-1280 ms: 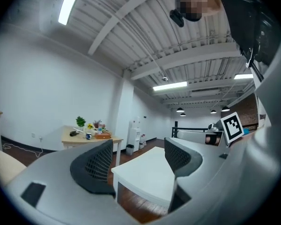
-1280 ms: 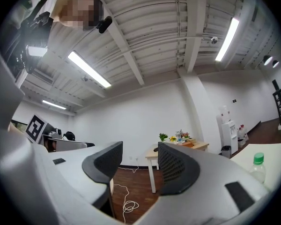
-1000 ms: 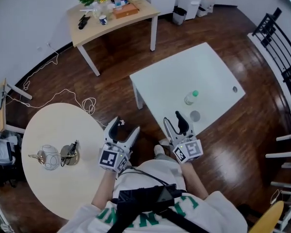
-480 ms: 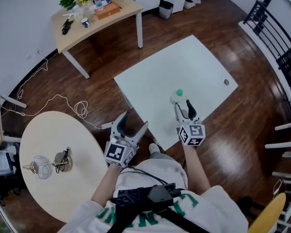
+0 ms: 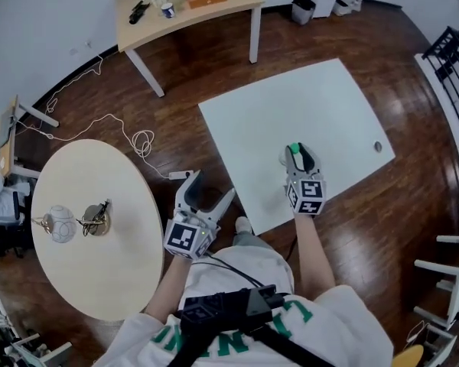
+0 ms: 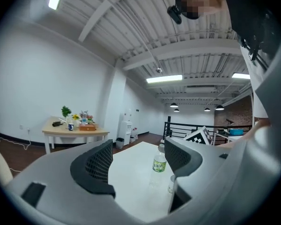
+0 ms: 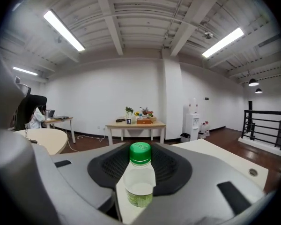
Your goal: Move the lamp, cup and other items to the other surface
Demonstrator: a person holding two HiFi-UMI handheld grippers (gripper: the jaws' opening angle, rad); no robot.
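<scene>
A clear bottle with a green cap [image 5: 292,151] [image 7: 140,182] stands near the front edge of the white table [image 5: 291,105]. My right gripper [image 5: 301,156] [image 7: 140,161] reaches around it. Its jaws have just been closing, with the bottle between the pads and held at its sides. My left gripper [image 5: 209,189] [image 6: 138,149] is open and empty, over the floor between the two tables. Past its jaws I see the bottle [image 6: 159,162] and a small pale cup [image 6: 171,184] beside it. A white globe lamp [image 5: 59,224] and a dark round item [image 5: 96,219] sit on the round beige table [image 5: 99,274].
A wooden table [image 5: 191,14] with plants and small items stands against the far wall. A white cable [image 5: 138,140] lies on the wood floor between the tables. A black railing [image 5: 451,60] runs along the right side.
The right gripper has moved forward over the white table's edge, and its jaws have narrowed around the bottle. The left gripper shifted early on, then stayed put.
</scene>
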